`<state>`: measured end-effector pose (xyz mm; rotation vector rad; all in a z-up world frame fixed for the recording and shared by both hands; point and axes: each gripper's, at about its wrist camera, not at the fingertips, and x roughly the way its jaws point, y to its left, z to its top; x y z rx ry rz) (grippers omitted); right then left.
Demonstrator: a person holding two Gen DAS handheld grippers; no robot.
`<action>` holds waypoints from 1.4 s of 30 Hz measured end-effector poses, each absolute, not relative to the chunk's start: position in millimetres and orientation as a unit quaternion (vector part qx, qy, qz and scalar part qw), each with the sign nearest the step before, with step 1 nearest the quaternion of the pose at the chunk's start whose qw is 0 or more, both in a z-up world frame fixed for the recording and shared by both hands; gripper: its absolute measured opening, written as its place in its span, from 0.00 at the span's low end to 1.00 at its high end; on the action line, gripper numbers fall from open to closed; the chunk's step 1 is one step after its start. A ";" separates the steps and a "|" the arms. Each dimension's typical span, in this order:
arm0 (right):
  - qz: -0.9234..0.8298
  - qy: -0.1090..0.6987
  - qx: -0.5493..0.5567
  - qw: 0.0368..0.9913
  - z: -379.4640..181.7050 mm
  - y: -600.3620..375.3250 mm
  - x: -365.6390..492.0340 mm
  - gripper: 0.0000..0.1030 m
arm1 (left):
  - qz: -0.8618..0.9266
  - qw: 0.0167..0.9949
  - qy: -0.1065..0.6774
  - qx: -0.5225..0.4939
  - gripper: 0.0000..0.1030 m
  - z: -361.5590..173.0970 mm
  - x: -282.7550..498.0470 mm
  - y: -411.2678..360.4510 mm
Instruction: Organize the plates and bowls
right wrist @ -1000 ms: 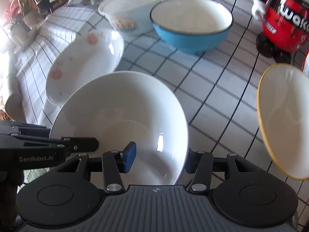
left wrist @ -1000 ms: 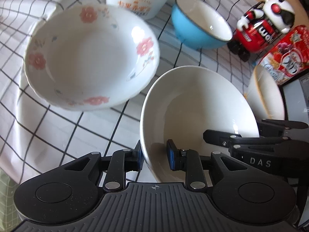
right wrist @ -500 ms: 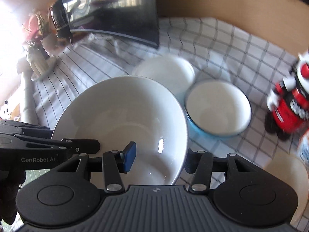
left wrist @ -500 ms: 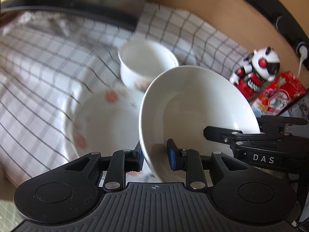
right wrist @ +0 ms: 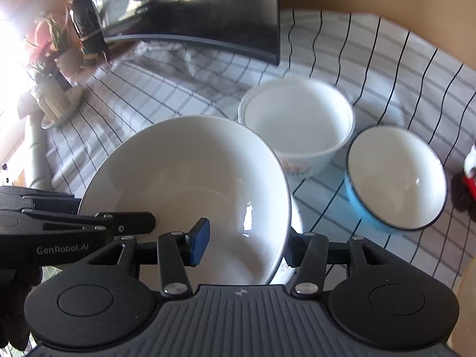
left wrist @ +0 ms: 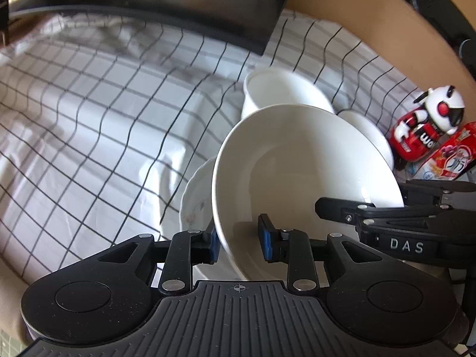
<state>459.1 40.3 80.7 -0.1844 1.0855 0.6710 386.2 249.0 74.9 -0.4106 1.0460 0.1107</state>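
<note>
We've got the left gripper (left wrist: pixel 239 239) straddling the near rim of the large plain white ceramic bowl (left wrist: pixel 300 172), one blue pad outside the wall, one inside, and its jaws are opening: the inner pad stands clear of the wall, the outer one just beside it. Over on the right gripper (right wrist: pixel 244 242), the jaws span the opposite rim of that same bowl; the right finger sits against the outside wall, the blue left pad (right wrist: pixel 200 240) hangs inside with a gap to the glaze, so we can't tell whether it truly grips. The bowl is up off the black-and-white checked tablecloth (left wrist: pixel 89 113), tilted. Just beneath it peeks the scalloped white plate with faint floral print (left wrist: pixel 195 199). Beyond stand a white straight-sided bowl with orange lettering (right wrist: pixel 297 125) and, beside it, a blue enamel bowl with a white inside (right wrist: pixel 395 178). Further right, a red-and-white toy robot (left wrist: pixel 428 125) and a red snack packet (left wrist: pixel 449 157). A dark monitor (right wrist: pixel 190 15) stands at the back.
</note>
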 end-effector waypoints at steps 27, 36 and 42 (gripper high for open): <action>0.278 0.555 -0.059 0.782 9.8 46.1 475.9 0.48 | -0.009 0.804 0.549 -0.231 0.22 11.0 415.1 287.6; 0.285 0.579 -0.033 0.763 7.0 44.8 488.9 0.48 | -0.032 0.765 0.576 -0.286 0.22 9.8 421.2 309.0; 0.293 0.566 -0.037 0.770 18.4 42.2 488.1 0.48 | -0.035 0.767 0.579 -0.276 0.22 15.5 424.3 312.2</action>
